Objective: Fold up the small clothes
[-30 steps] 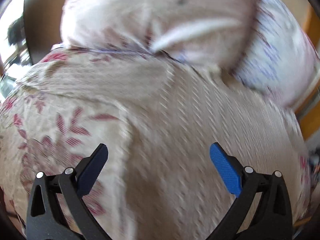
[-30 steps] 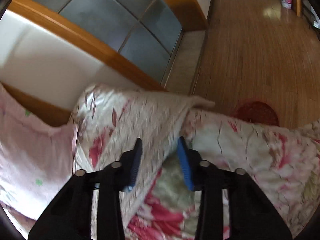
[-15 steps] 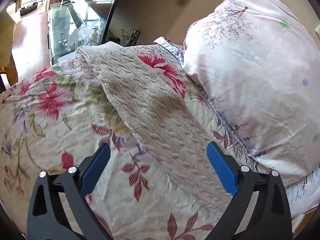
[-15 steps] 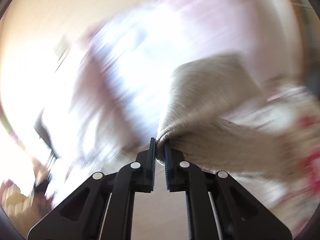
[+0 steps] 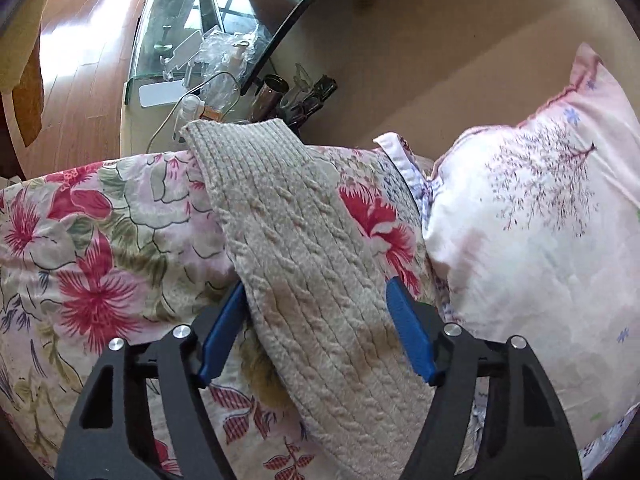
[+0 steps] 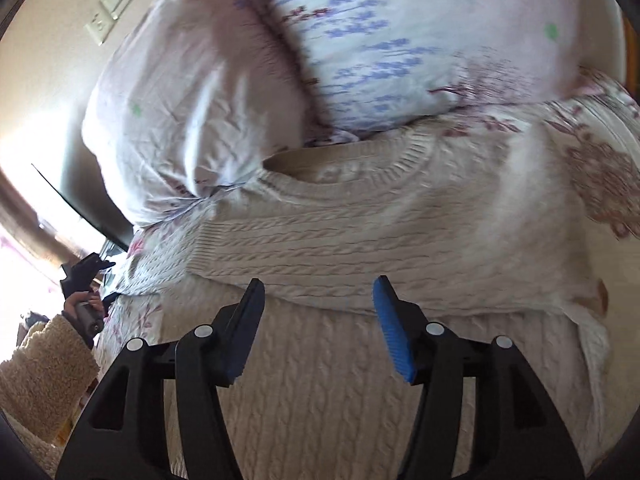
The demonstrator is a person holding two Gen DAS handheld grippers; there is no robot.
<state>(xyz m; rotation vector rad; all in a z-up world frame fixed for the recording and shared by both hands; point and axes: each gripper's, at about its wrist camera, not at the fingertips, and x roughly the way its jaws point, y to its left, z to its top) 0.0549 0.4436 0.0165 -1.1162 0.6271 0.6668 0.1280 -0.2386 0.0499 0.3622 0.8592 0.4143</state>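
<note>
A beige cable-knit sweater lies on the floral bedspread. In the left wrist view one sleeve (image 5: 296, 240) stretches away toward the bed's far edge, and my left gripper (image 5: 316, 308) is open with its blue fingers either side of that sleeve. In the right wrist view the sweater body (image 6: 360, 240) lies with one sleeve folded across it, collar toward the pillows. My right gripper (image 6: 318, 304) is open and empty just above the folded sleeve's edge.
Two pale pink pillows (image 6: 248, 92) lean against the headboard behind the sweater; one shows in the left wrist view (image 5: 540, 240). The floral bedspread (image 5: 92, 248) covers the bed. A glass bedside stand (image 5: 188, 52) with clutter sits beyond the bed's edge above a wooden floor.
My right gripper, shut on the sleeve half a second ago, has let it go across the sweater body and is open. My left gripper has moved forward over the other sleeve.
</note>
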